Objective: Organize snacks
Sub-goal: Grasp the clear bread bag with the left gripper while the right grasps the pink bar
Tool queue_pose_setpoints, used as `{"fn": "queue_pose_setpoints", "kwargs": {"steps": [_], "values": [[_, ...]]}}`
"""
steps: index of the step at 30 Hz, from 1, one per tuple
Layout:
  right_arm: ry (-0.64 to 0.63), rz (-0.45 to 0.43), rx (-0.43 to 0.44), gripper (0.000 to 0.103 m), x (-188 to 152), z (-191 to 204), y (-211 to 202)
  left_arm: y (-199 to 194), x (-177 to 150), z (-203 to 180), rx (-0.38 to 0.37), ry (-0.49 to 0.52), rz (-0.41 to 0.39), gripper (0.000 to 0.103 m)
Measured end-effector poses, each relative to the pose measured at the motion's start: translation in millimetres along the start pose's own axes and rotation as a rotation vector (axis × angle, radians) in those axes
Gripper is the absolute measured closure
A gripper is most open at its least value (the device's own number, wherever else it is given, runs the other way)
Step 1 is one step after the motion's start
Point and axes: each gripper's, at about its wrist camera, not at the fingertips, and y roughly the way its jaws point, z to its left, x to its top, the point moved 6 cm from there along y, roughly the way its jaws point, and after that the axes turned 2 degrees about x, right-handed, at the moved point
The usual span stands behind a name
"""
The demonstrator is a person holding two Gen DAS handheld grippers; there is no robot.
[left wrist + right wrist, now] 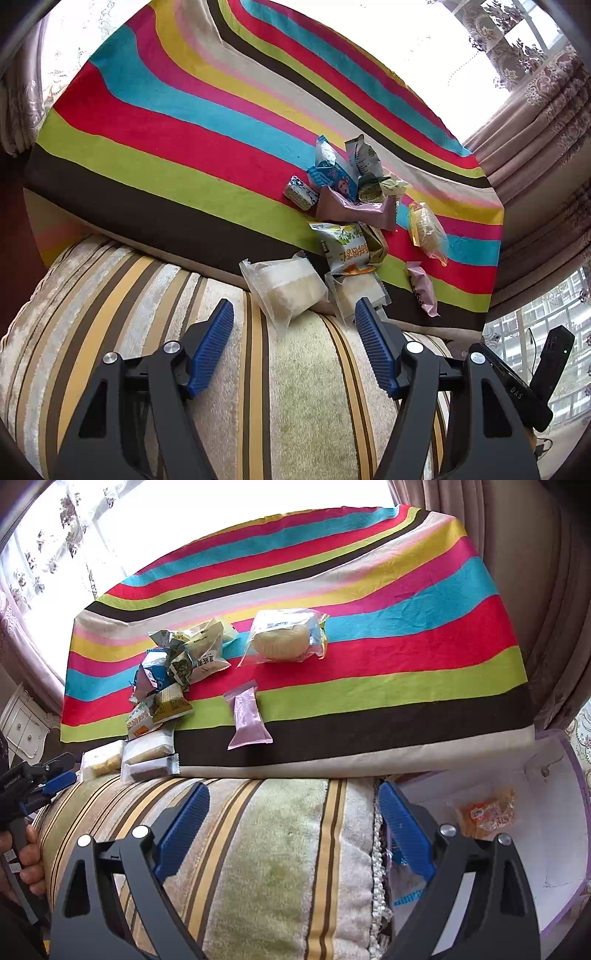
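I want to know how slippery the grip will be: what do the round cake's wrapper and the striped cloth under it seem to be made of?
The round cake's wrapper looks like thin clear plastic film: the pale cake shows through, and it is glossy, with crinkled sealed ends. The striped cloth looks like matte woven fabric, perhaps cotton or felt: no shine, soft creases, an edge draping over the front.

2 wrist fisheyes angled down over striped cushion (295, 387), sharing snack pile (166, 686)
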Motion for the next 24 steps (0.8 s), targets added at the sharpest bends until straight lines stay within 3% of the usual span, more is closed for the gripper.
{"fn": "queue_pose_setpoints", "kwargs": {"steps": [10,18,24], "values": [[-0.076,0.027,-0.024,0.010,24.0,18.5,34.4,30.7,14.3,1.7,-0.042,-0.016,0.090,0.040],[-0.125,0.058,-0.039,0.012,40.6,31.3,64.6,39.7,17.9,4.2,-0.064,-0.036,0.125,0.057],[-0.145,0.081,-0.051,0.021,50.5,37.5,85.8,46.3,16.4,4.5,-0.075,-0.044,0.143,0.079]]}}
